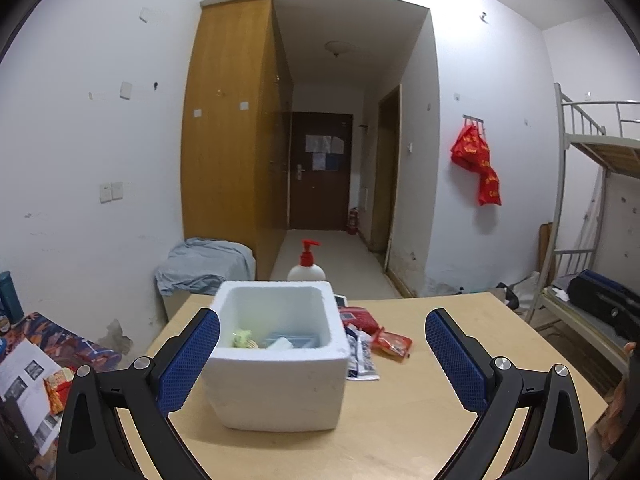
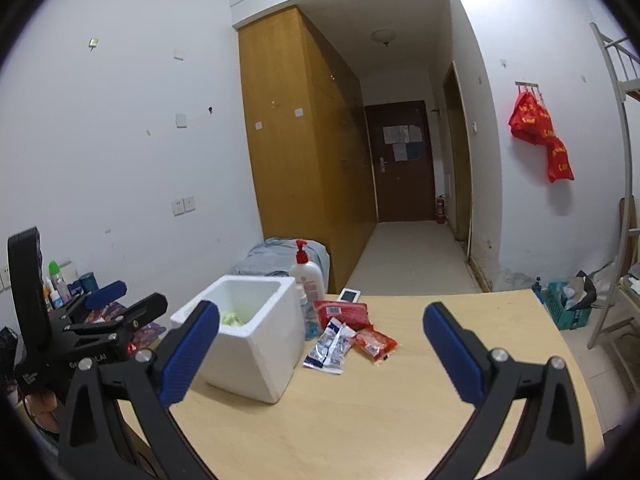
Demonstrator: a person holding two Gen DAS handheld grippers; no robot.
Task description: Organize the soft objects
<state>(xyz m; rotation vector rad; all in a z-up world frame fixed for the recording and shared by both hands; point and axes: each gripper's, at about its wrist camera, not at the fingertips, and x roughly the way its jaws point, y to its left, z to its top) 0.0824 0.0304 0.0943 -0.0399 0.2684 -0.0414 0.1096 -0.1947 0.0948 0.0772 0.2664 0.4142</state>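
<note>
A white foam box stands on the wooden table; it holds a green-yellow soft item and a blue-white pack. It also shows in the right wrist view. Right of it lie a red packet, a blue-white sachet and a larger red pack. My left gripper is open and empty, level with the box. My right gripper is open and empty, in front of the packets. The left gripper also shows at the left of the right wrist view.
A pump bottle with a red top and a small clear bottle stand behind the box. A white phone-like device lies at the table's far edge. A cluttered side table is left; a bunk bed is right.
</note>
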